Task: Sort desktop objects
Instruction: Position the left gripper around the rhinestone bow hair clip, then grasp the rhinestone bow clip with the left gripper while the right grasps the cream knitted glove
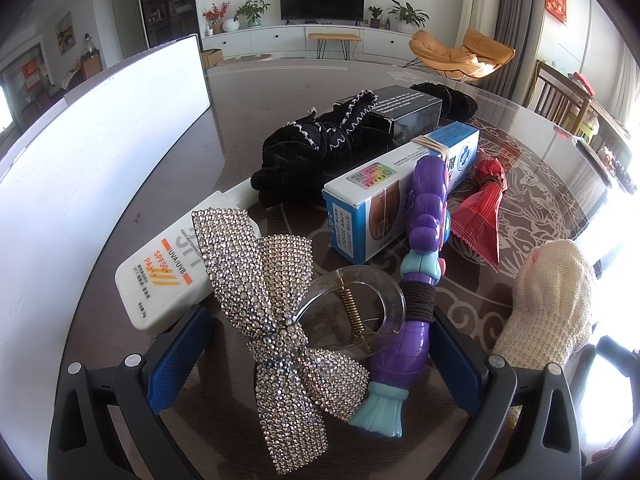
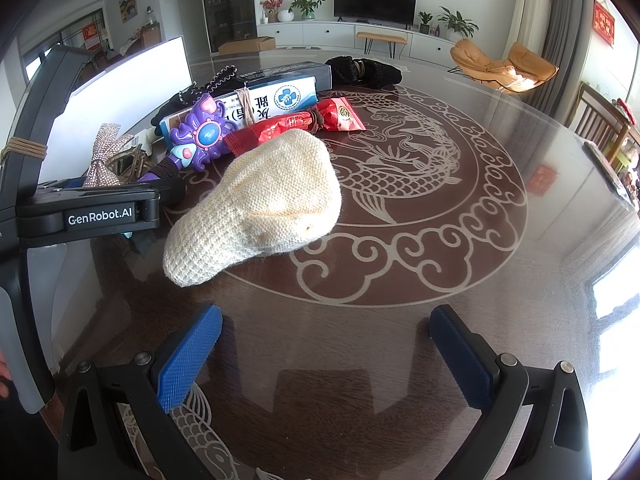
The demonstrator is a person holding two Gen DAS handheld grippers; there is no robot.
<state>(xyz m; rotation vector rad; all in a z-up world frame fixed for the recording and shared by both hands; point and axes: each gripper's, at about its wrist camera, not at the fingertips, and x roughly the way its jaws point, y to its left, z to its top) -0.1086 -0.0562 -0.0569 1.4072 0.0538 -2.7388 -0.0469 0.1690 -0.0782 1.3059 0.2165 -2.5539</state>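
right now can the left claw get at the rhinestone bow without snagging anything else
Probably yes, but not cleanly. The left claw is open with the rhinestone bow already between its pads. The clear hair claw clip and the purple toy wand lie between them too and may get pinched.

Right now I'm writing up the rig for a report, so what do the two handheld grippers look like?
Both are black plastic frames with silver screws at the finger joints. Each finger carries a blue, cross-hatched rubber pad, as on the left gripper and the right gripper. Seen from the right wrist view, the left gripper's side bears white "GenRobot.AI" lettering, and tan twine is wound around its upper body.
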